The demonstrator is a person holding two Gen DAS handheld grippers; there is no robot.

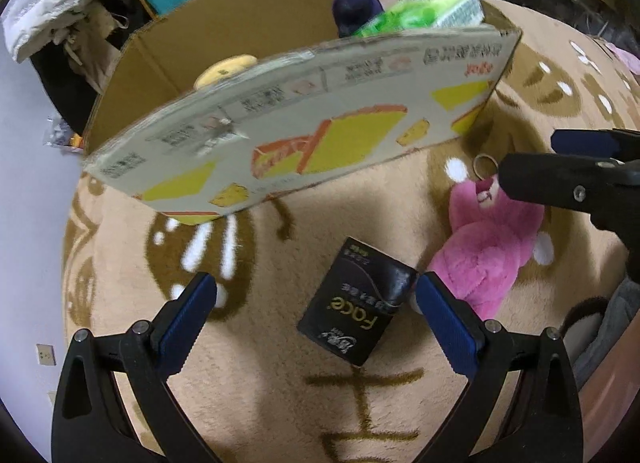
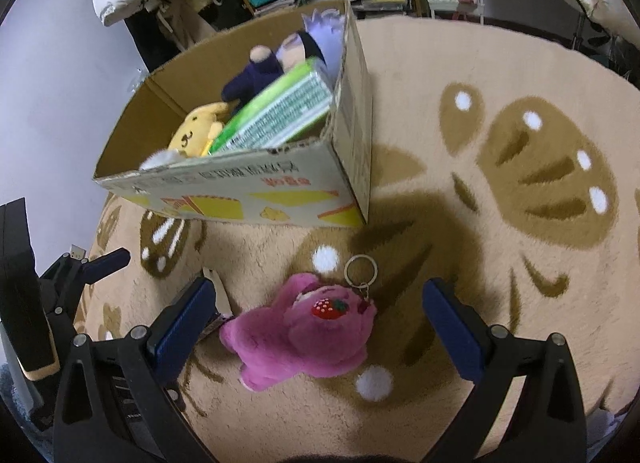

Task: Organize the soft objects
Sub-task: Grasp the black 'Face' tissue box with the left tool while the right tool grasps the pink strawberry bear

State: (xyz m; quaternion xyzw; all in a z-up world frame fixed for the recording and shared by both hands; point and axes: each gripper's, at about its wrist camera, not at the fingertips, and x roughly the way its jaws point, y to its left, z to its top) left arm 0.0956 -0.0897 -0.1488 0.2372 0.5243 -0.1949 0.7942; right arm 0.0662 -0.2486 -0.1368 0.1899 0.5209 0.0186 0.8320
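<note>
The cardboard box (image 2: 280, 187) sits on the rug (image 2: 500, 223), already loaded with soft toys and a green pack (image 2: 276, 119). In front of the box lies the pink bear (image 2: 304, 331), framed by the right gripper (image 2: 324, 327), jaws wide and empty, lined up for the grab. Left gripper (image 1: 316, 303) spreads over the black packet (image 1: 356, 303), gripping nothing.
</note>
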